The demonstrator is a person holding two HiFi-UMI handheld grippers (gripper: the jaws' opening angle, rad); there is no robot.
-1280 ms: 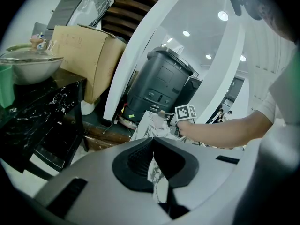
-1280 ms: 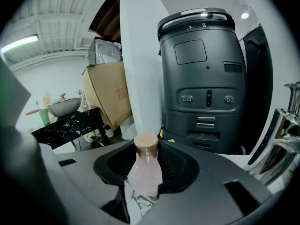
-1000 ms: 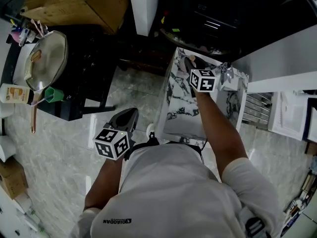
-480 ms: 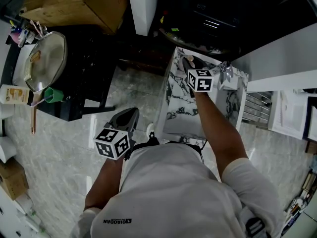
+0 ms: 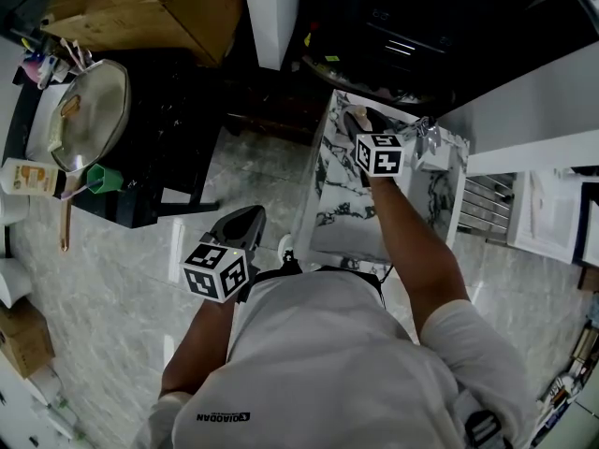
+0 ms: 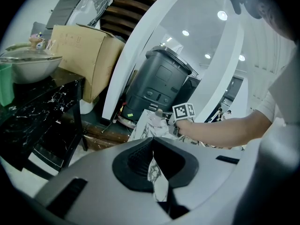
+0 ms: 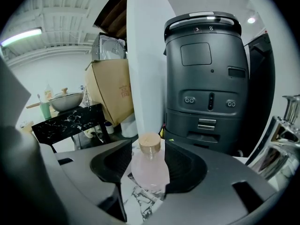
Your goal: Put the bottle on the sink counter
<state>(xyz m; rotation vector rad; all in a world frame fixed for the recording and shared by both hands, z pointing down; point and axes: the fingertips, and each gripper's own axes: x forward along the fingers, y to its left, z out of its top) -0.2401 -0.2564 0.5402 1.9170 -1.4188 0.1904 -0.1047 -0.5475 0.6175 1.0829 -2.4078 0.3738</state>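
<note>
The jaws of the right hand-held gripper have just been opened wide. The pale pink, cork-stoppered bottle is seen standing upright between them on the marbled bench, at its far end, with the pads not pressed against it. The left hand-held gripper is held over the tiled floor to the left of the bench, its jaws brought together at the tips with nothing gripped between them.
</note>
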